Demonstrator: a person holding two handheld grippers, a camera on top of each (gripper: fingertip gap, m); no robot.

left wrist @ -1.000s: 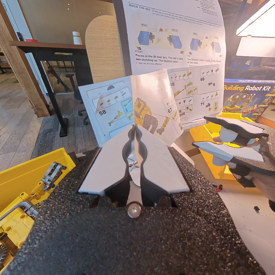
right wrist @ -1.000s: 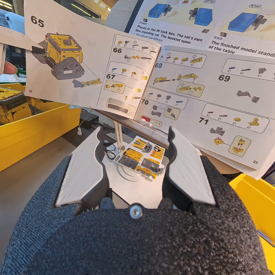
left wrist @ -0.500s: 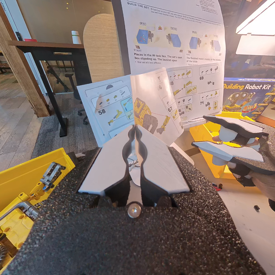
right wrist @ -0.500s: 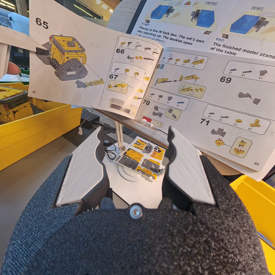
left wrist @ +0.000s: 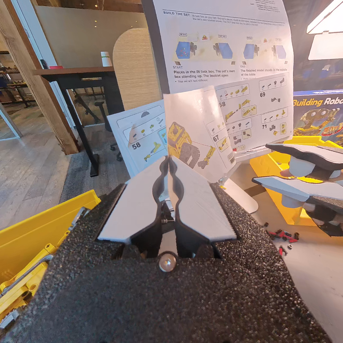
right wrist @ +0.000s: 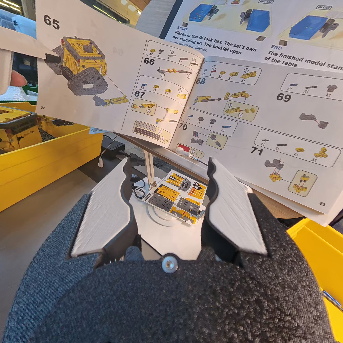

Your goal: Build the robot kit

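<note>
One thin, glossy page (left wrist: 194,133) of the instruction booklet (right wrist: 259,120) is pinched at its lower edge by the left gripper (left wrist: 168,163), jaws pressed together on the paper and lifting it off the tilted stand. Such paper seems light, limp and easily creased; the free corner looks the safest hold. Beside it, the right gripper (right wrist: 168,167) hangs with jaws apart over a sticker sheet (right wrist: 176,196), holding nothing.

Bright, warm indoor light, glare on the lifted booklet page (left wrist: 194,118), wide-angle bending at edges, slight motion blur.
</note>
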